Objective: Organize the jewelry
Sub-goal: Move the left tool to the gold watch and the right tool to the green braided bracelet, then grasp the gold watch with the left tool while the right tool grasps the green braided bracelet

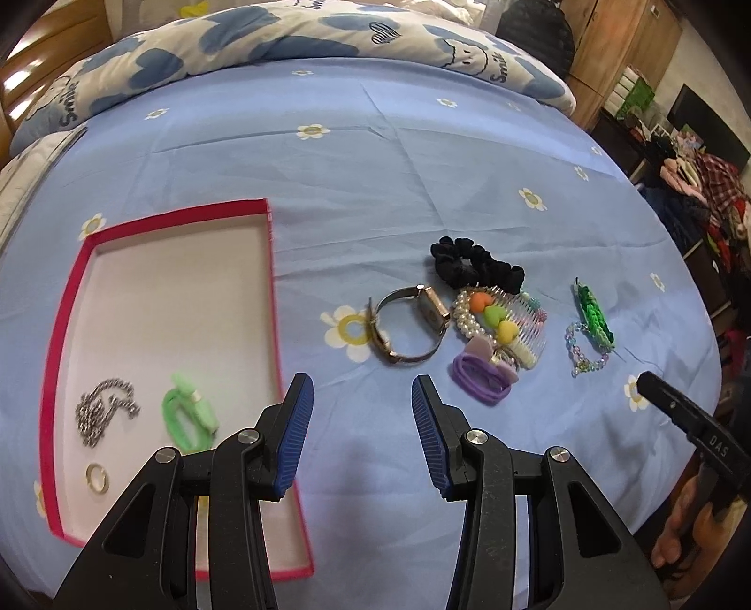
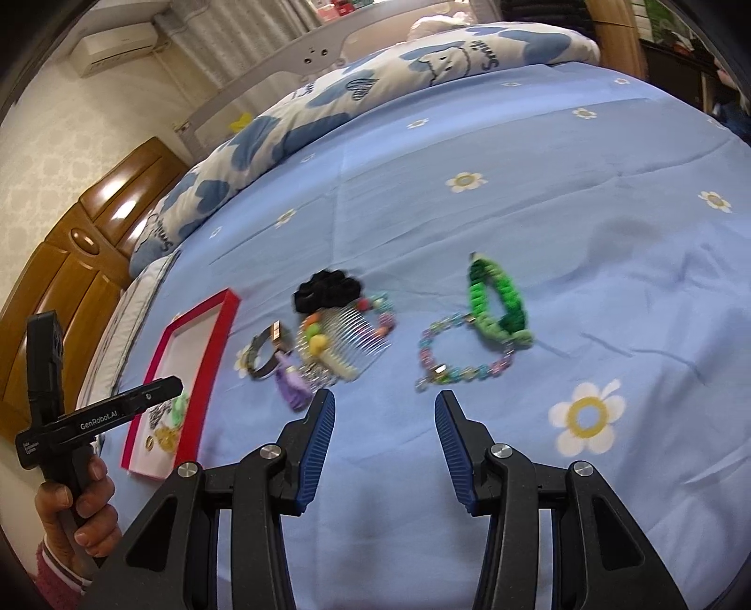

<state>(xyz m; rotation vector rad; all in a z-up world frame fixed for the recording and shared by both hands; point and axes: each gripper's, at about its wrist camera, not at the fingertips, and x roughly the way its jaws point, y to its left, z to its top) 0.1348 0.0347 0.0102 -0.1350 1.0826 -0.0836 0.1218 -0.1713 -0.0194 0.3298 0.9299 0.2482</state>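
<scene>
A red-rimmed white tray [image 1: 270, 263] lies on the blue bedsheet and holds a silver chain [image 1: 101, 410], a green hair tie [image 1: 187, 417] and a ring [image 1: 97, 477]. To its right lie a watch [image 1: 408, 324], a black scrunchie [image 1: 474, 263], a pearl bracelet with coloured hearts [image 1: 488, 314], a clear comb [image 1: 528, 324], a purple hair tie [image 1: 483, 370], a pastel bead bracelet [image 2: 462, 356] and a green braided bracelet [image 2: 497, 300]. My left gripper [image 1: 361, 399] is open and empty between tray and pile. My right gripper [image 2: 385, 417] is open and empty just before the bead bracelet.
A folded blue-and-white quilt [image 1: 281, 42] lies along the far side of the bed. Wooden furniture [image 2: 70, 263] stands at the left, and cluttered shelves with clothes [image 1: 704, 197] at the right past the bed's edge.
</scene>
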